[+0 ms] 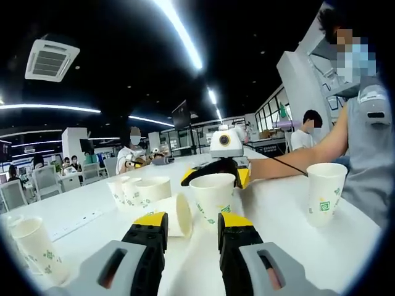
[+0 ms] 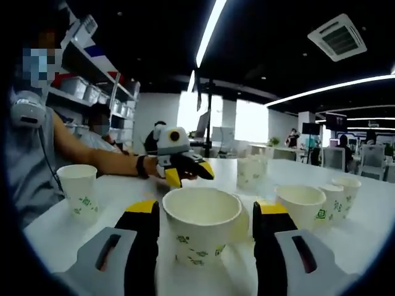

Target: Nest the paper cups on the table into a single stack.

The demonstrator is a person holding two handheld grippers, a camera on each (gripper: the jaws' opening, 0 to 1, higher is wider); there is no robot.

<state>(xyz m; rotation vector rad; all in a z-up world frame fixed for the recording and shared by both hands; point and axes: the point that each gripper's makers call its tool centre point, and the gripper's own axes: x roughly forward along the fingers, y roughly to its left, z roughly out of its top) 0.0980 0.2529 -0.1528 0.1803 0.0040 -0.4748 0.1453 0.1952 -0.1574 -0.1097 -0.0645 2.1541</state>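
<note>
On the white surface [image 2: 370, 240], paper cups stand loose and unstacked; the job has barely begun. The right claw [image 2: 203, 225] brackets an upright cup [image 2: 201, 231], jaws wide. The left claw [image 1: 191, 223], narrowly parted, holds nothing near a tipped cup [image 1: 176, 214].

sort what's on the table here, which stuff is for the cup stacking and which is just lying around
For the job: upright paper cup between the right gripper jaws; tipped cup; cups standing behind it; lone cup; left gripper, open.

Lying about: power strip; chairs; ceiling vent.
</note>
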